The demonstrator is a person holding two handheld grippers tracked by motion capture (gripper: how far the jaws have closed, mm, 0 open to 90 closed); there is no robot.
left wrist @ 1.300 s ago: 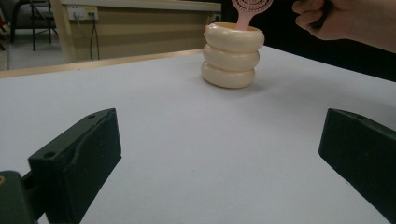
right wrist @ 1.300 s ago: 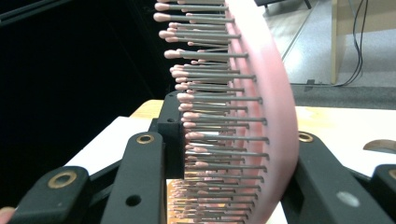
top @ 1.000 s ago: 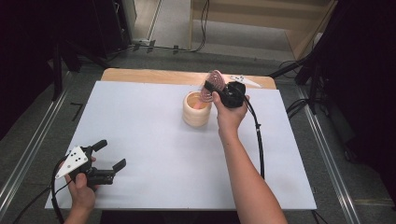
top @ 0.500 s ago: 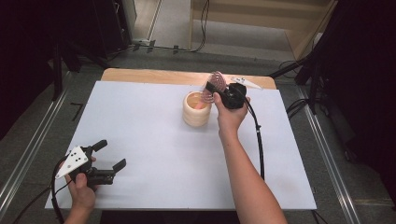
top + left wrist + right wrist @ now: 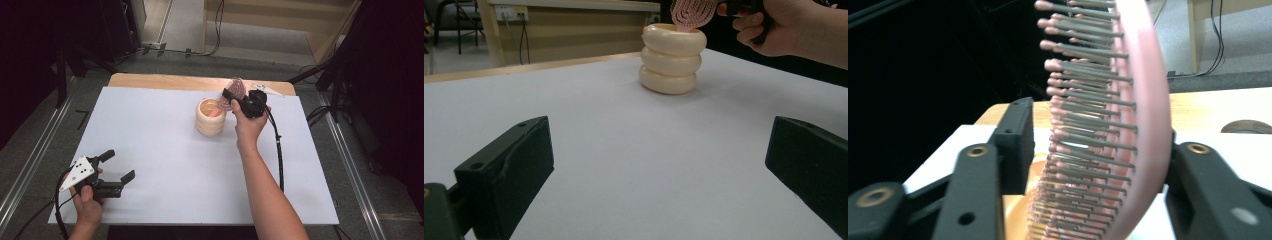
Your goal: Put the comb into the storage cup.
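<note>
Right gripper (image 5: 231,98) clamps a pink hairbrush (image 5: 1118,125) whose handle already enters the cream ringed holder (image 5: 210,116), release apparently pending; left gripper (image 5: 116,167) rests open, near left.

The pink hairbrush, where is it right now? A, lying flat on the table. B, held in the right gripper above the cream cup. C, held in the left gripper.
B: the right gripper clamps the hairbrush at the cup; the left gripper is open, empty.

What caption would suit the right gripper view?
Right gripper clamps a pink hairbrush above a cream holder.
</note>
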